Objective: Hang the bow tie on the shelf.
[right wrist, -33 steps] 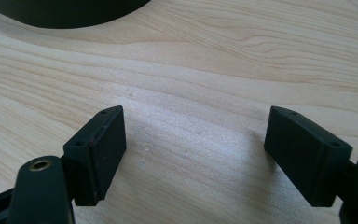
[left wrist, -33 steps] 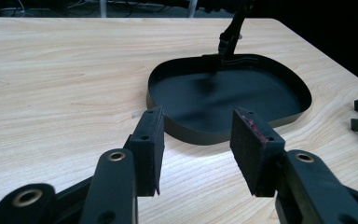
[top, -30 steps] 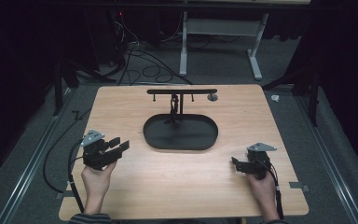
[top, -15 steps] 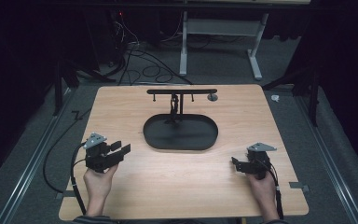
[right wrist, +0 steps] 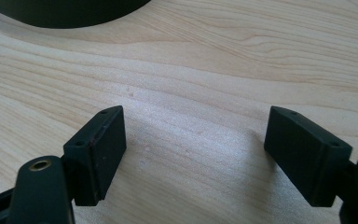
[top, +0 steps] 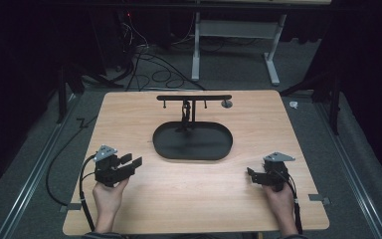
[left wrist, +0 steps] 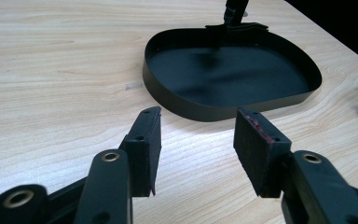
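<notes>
One black oval metal tray (top: 193, 144) (with an upright T-shaped stand (top: 194, 102)) lies mid-table. Two grippers: left gripper (top: 129, 164) near its left, right gripper (top: 251, 174) near its right, both jaws apart, empty.

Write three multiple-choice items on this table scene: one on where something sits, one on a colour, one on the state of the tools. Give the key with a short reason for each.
1. Where does the oval tray sit on the table?
A. around the middle, between the two tools
B. at the near left corner
C. hanging off the right edge

2. What colour is the tray?
A. white
B. black
C. red

3. How do the left tool and the right tool stand?
A. both shut on a cup
B. left open, right shut
C. both open and empty

Key: 1 A, the high view shows it mid-table with a tool to each side. 2 B, its wall and floor are black. 3 C, each gripper view shows bare wood in the gap between the pads.
</notes>
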